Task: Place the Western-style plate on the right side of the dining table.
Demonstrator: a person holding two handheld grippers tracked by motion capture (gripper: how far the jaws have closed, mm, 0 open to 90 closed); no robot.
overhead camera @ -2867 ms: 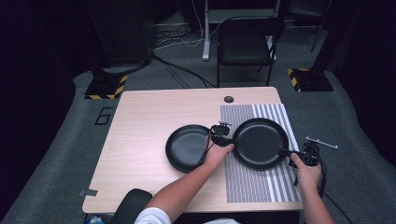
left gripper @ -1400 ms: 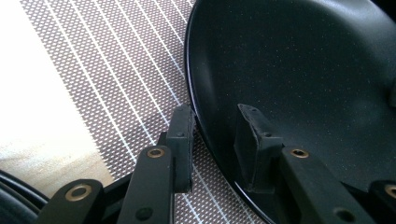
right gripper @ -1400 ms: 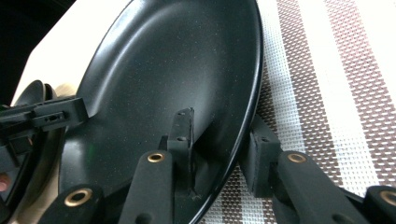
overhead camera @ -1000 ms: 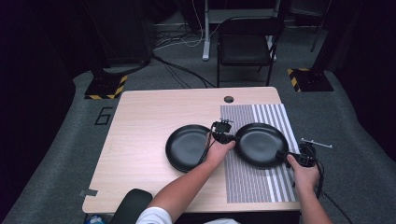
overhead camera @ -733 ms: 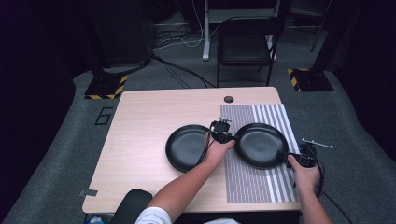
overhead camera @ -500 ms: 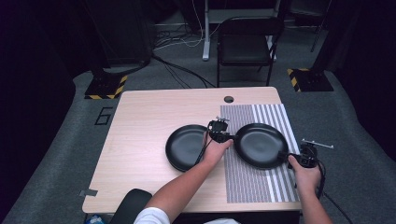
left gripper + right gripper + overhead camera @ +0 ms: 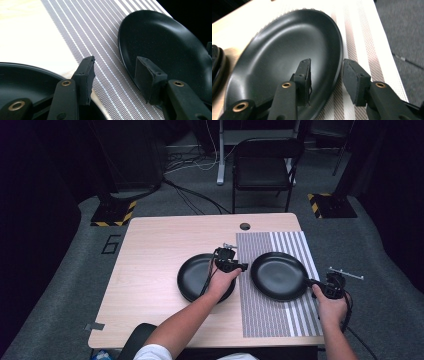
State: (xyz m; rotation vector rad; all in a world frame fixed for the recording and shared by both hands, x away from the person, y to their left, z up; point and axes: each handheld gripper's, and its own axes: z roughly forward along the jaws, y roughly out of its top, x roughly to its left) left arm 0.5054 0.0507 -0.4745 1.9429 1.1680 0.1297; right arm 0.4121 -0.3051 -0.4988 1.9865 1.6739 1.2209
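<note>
Wooden table (image 7: 150, 270): striped mat (image 7: 275, 315), one; black plates, two. Right plate (image 7: 278, 275) flat on mat, rim between right gripper (image 7: 334, 285) jaws, unclamped. Left gripper (image 7: 227, 261) jaws just opening, empty, over left plate (image 7: 195, 277).

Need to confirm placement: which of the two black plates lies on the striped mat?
The right-hand plate, whole on the striped mat, its rim between the right tongs. The other plate rests on bare wood beside the mat.
</note>
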